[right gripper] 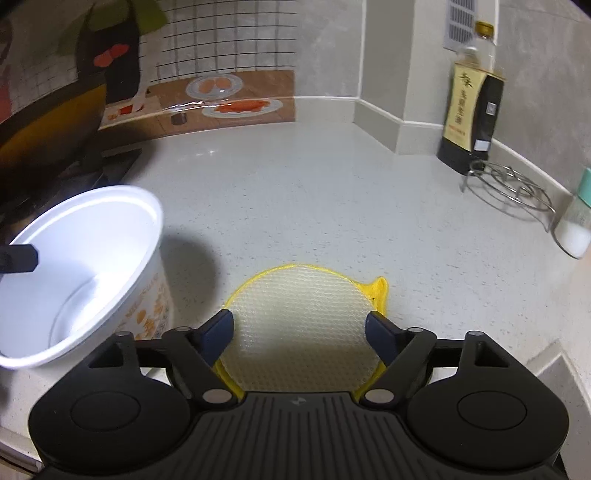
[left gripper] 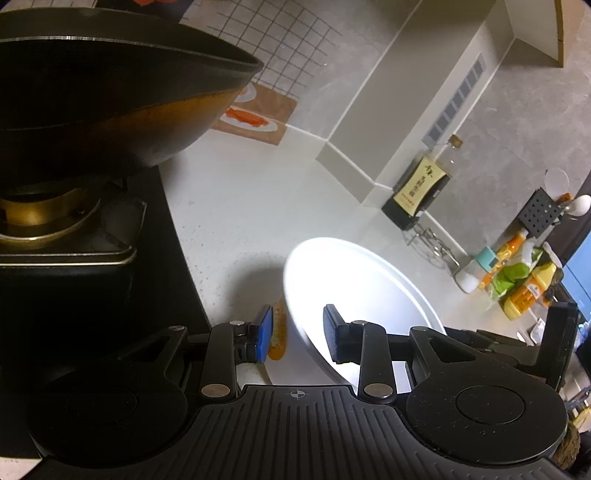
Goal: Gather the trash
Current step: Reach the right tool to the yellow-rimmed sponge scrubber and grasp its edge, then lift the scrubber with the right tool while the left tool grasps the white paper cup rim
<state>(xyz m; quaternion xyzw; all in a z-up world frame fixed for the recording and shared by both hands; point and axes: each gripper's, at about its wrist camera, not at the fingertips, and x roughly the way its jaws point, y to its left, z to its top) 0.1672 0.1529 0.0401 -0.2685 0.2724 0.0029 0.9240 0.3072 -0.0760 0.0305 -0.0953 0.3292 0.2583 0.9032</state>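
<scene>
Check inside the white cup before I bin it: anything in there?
The white cup shows bare white wall and floor. The left tool grips its rim, covering a small patch.

A pale speckled counter (right gripper: pixel 314 177) runs back to a grey mottled wall (right gripper: pixel 535 66) with a vent grille (right gripper: pixel 460 22). At the counter's left edge sits a black stove (left gripper: pixel 162 236) (wok (left gripper: pixel 110 92) on top), behind it a picture panel (right gripper: pixel 207 92).

Left gripper (left gripper: pixel 298 334) is clamped on something, tilted downward; right gripper (right gripper: pixel 300 332) is spread wide, angled down.
</scene>
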